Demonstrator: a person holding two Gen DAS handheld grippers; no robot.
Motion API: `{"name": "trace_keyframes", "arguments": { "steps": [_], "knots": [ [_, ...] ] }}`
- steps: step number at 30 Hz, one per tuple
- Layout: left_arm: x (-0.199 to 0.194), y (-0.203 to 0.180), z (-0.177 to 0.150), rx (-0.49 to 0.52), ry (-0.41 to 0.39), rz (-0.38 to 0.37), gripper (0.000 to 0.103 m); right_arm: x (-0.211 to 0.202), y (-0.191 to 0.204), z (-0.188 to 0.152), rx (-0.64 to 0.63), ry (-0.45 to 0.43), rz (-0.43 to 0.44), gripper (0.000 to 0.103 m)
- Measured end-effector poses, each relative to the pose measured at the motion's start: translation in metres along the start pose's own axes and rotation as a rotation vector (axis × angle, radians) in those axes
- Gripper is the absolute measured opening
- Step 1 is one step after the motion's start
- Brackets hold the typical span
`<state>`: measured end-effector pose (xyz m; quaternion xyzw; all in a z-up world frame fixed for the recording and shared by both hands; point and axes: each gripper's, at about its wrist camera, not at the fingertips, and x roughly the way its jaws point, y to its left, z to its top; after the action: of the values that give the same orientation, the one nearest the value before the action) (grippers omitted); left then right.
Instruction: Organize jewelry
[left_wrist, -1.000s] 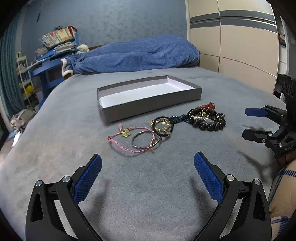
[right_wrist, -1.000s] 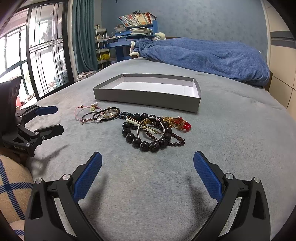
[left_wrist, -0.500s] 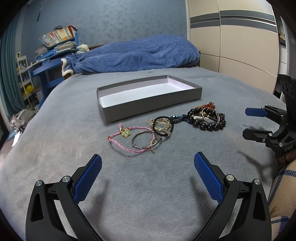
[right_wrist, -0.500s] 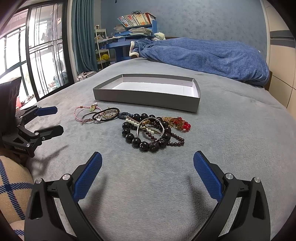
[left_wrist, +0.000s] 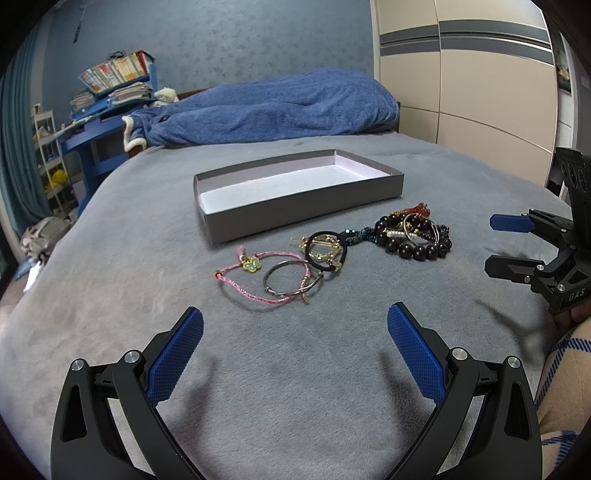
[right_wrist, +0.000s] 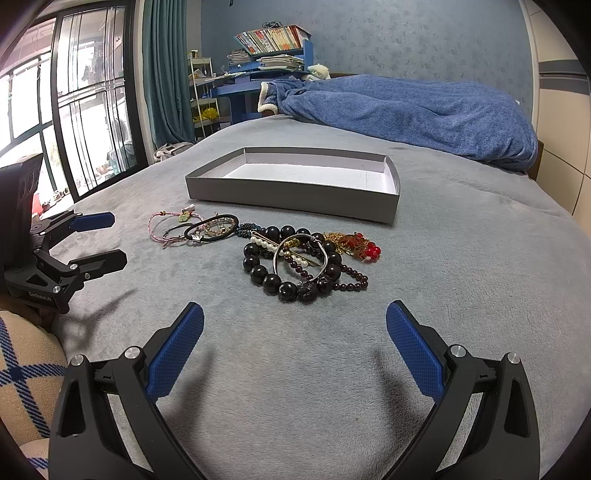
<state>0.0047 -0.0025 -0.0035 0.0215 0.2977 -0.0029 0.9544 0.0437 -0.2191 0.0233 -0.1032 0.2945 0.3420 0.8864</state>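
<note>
Jewelry lies in a loose row on the grey bed cover. A pink cord bracelet (left_wrist: 255, 280), a metal bangle (left_wrist: 286, 282) and a black hair tie (left_wrist: 327, 251) lie nearest my left gripper (left_wrist: 295, 325), which is open and empty just short of them. A pile of black beads (right_wrist: 291, 273) with a silver bangle (right_wrist: 301, 254) and red beads (right_wrist: 369, 251) lies in front of my right gripper (right_wrist: 295, 321), also open and empty. An empty grey box (left_wrist: 306, 210) with a white inside stands beyond the jewelry; it also shows in the right wrist view (right_wrist: 295, 194).
A blue blanket (left_wrist: 266, 107) is heaped at the far end of the bed. A blue desk with books (right_wrist: 266, 55) and a window stand to the left, a wardrobe (left_wrist: 480, 74) to the right. A checked sleeve (right_wrist: 22, 354) shows at the near edge.
</note>
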Motion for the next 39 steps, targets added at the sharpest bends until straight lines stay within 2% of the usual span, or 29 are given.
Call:
{"name": "trace_keyframes", "arguments": {
  "steps": [15,19,22,25,30,35,39],
  "knots": [
    [0.0,0.0,0.0,-0.002,0.001,-0.001,0.099,0.0,0.0,0.0,0.002,0.0,0.001,0.098],
    [0.006,0.0,-0.001,-0.023,0.011,-0.023,0.098,-0.001,-0.001,0.0,0.011,-0.002,0.008,0.098],
    [0.008,0.007,0.001,-0.066,0.013,-0.01,0.097,-0.001,-0.003,0.0,0.02,0.004,0.011,0.098],
    [0.012,0.016,0.006,-0.109,0.036,-0.012,0.097,0.0,-0.005,0.001,0.029,0.009,0.007,0.098],
    [0.023,0.023,0.017,-0.1,0.104,-0.014,0.095,0.004,-0.005,0.002,0.04,0.027,0.0,0.098],
    [0.033,0.027,0.031,-0.108,0.133,0.005,0.088,0.004,-0.005,0.001,0.044,0.027,-0.002,0.098],
    [0.041,0.042,0.036,-0.173,0.168,0.022,0.079,0.003,-0.007,0.0,0.059,0.022,-0.001,0.098]
  ]
}}
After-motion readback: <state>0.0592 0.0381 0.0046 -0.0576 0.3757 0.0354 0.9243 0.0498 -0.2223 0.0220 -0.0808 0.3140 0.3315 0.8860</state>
